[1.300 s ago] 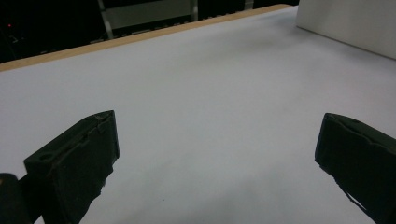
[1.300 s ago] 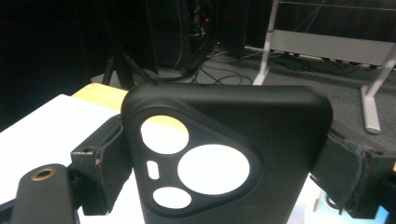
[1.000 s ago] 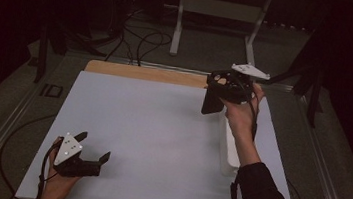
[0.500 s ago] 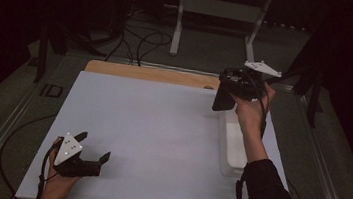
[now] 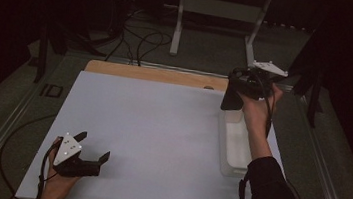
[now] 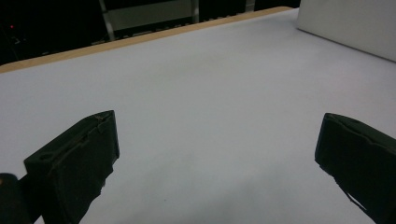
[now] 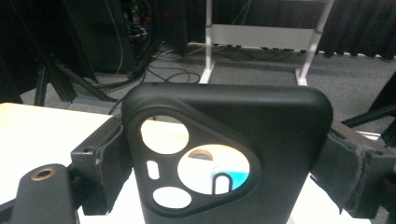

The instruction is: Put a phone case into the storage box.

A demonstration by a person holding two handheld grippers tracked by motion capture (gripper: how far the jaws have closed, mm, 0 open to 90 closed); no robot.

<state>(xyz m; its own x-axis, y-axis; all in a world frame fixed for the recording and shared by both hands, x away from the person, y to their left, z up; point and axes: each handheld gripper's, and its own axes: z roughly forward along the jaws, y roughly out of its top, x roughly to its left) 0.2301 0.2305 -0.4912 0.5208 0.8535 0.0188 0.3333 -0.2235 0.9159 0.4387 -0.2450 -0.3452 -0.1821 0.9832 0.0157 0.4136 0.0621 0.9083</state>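
Observation:
A black phone case (image 7: 233,154) with round camera cut-outs stands upright between the jaws of my right gripper (image 7: 224,163), which is shut on its two sides. From above, that right gripper (image 5: 246,87) holds the phone case (image 5: 230,99) in the air over the far end of a clear plastic bin (image 5: 232,141) at the table's right edge. My left gripper (image 5: 89,150) rests low on the white table sheet (image 5: 151,127) near the front left corner, open. Its own view shows the jaws wide apart with bare white sheet (image 6: 210,116) between them.
A wooden strip (image 5: 152,73) runs along the table's far edge. A white metal stand (image 5: 219,14) and loose cables (image 5: 141,37) sit on the floor beyond it. A white box side (image 6: 350,23) appears at the upper right of the left gripper view.
My right gripper has carried the phone case to the right and a little farther back, over the bin's far end. The left gripper has stayed where it was.

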